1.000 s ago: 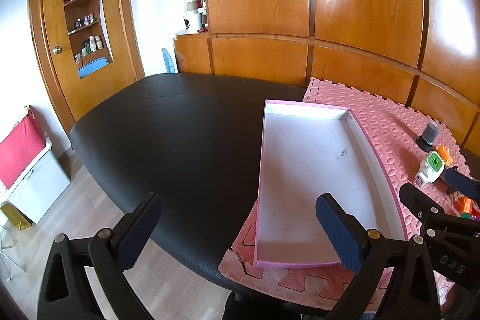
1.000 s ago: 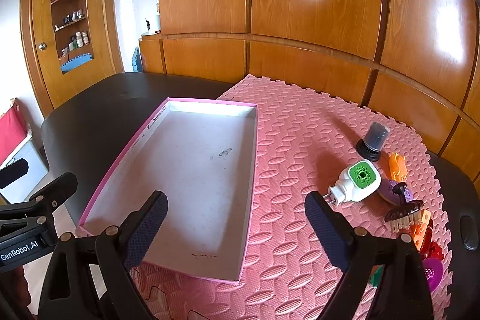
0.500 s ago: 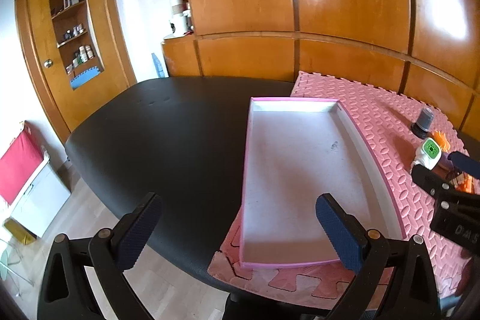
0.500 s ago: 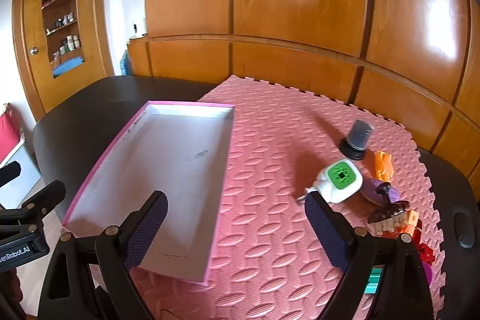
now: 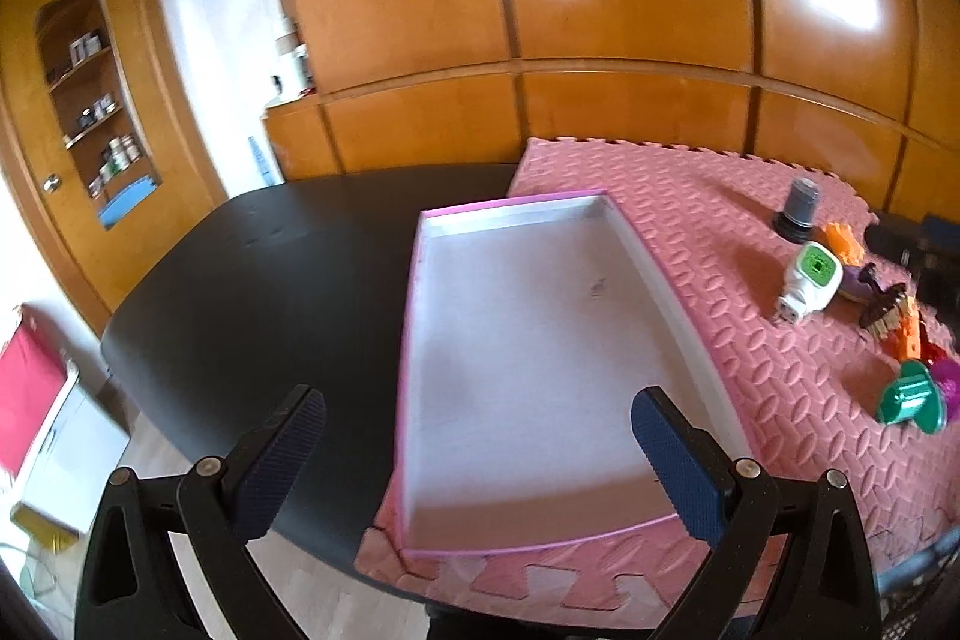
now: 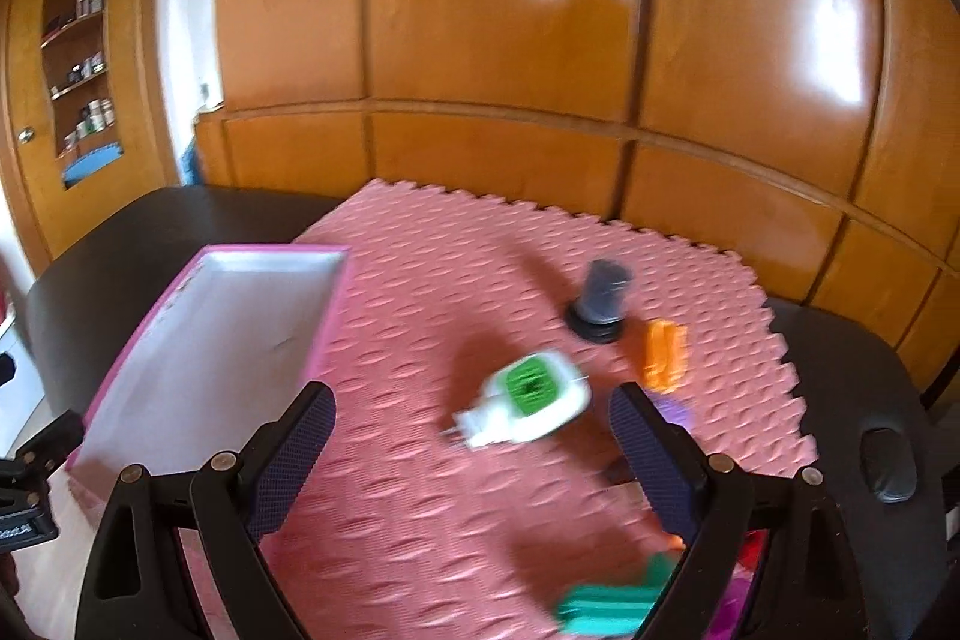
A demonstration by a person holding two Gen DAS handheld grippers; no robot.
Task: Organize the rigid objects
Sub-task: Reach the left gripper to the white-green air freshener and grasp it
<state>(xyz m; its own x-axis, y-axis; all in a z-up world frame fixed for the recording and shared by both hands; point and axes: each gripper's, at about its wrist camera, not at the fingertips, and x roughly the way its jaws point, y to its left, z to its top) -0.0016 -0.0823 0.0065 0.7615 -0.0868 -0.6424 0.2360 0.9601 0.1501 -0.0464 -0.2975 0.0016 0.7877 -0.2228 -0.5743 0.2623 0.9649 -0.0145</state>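
Right gripper (image 6: 471, 442) gapes wide above the white-and-green plug-in device (image 6: 528, 397), nothing grasped; left gripper (image 5: 477, 436) idles released over the empty pink tray (image 5: 420, 340). Approach step; next, descend and clamp.

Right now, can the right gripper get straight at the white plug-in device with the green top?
Probably yes. The right gripper is open and empty, and the white plug-in device lies on the pink foam mat just ahead between its fingers, nothing blocking. The view is blurred.

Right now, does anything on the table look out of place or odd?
Yes. The pink-rimmed tray is empty and lies askew, partly off the pink foam mat onto the black table. The small objects, like the white-green plug-in device, lie scattered on the mat.
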